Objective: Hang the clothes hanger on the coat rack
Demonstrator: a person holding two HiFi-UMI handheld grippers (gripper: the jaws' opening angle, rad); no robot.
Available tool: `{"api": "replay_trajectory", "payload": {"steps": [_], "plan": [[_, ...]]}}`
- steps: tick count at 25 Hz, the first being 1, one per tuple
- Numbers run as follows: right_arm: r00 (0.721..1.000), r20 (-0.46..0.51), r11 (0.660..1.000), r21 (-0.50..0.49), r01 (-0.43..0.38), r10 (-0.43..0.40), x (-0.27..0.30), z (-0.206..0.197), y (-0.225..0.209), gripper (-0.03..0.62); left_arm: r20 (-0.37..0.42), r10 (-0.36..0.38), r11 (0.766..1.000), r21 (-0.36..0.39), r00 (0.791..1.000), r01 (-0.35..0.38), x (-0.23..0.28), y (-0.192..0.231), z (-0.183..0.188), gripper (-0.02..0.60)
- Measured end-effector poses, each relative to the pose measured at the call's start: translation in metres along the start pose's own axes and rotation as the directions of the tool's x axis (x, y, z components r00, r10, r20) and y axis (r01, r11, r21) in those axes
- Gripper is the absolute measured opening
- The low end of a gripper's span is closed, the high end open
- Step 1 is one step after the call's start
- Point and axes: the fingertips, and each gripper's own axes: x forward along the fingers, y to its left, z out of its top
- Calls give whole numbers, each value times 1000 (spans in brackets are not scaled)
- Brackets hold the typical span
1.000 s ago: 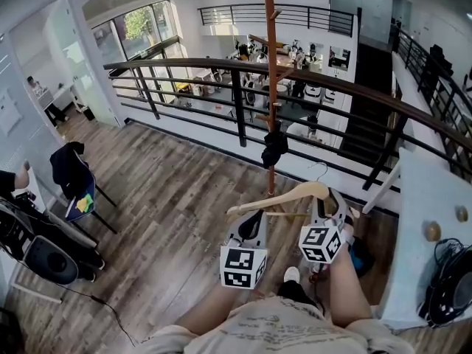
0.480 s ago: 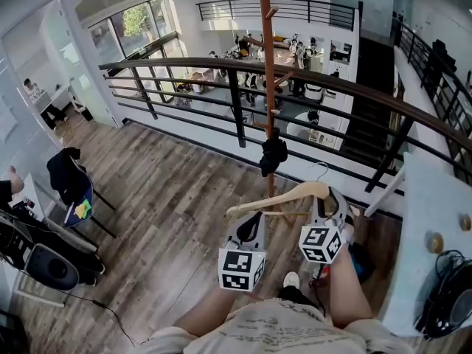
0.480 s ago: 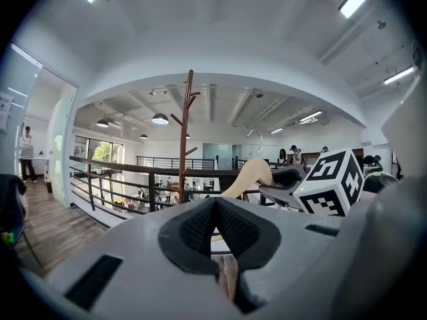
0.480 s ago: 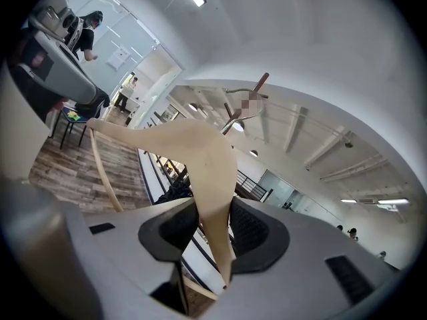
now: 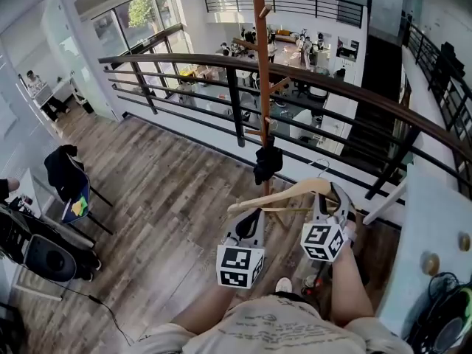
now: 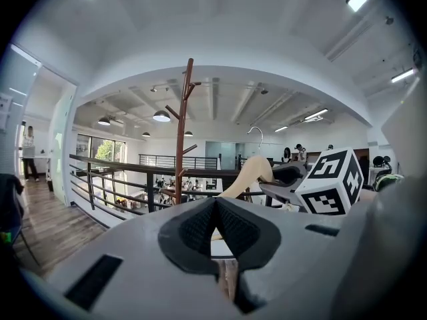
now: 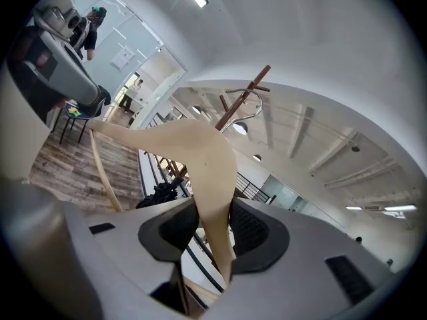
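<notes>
A pale wooden clothes hanger point(image 5: 295, 192) with a metal hook point(image 5: 321, 167) is held level in front of me. My right gripper point(image 5: 330, 198) is shut on its right arm; the wood point(image 7: 200, 159) runs up between the pads. At the hanger's left end my left gripper point(image 5: 252, 216) has its pads closed together, with pale wood showing in the gap point(image 6: 213, 231). The brown coat rack point(image 5: 259, 65) stands just beyond, by the railing. A black garment point(image 5: 267, 162) hangs from a low peg. The rack point(image 6: 180, 132) rises left of the hanger point(image 6: 250, 172) in the left gripper view.
A dark railing point(image 5: 332, 87) runs across behind the rack, with an open drop to the lower floor. A white table point(image 5: 435, 212) stands at the right. At the left are a chair with dark clothing point(image 5: 70, 175) and black equipment point(image 5: 44, 257).
Both grippers have carried the hanger forward together. The coat rack and railing now stand closer and lower in the head view. The grip on the hanger looks unchanged.
</notes>
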Motion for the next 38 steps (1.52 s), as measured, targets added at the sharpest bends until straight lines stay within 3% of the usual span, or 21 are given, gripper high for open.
{"api": "replay_trajectory", "payload": {"steps": [15,23,38], "plan": [[993,92,996,-52,-73,77,94,-5,-53,143,14,93,996,-16,996,-93,86,-15,30,-9],[989,114,994,-58,-91,97,121,-2,-56,143,17,95,995,-32,995,-95,105,-12,31,-9],[984,131,989,-93,-111,123,197,-3,-56,143,66,99,995,-35,993,-97,162,38,56,-9]]}}
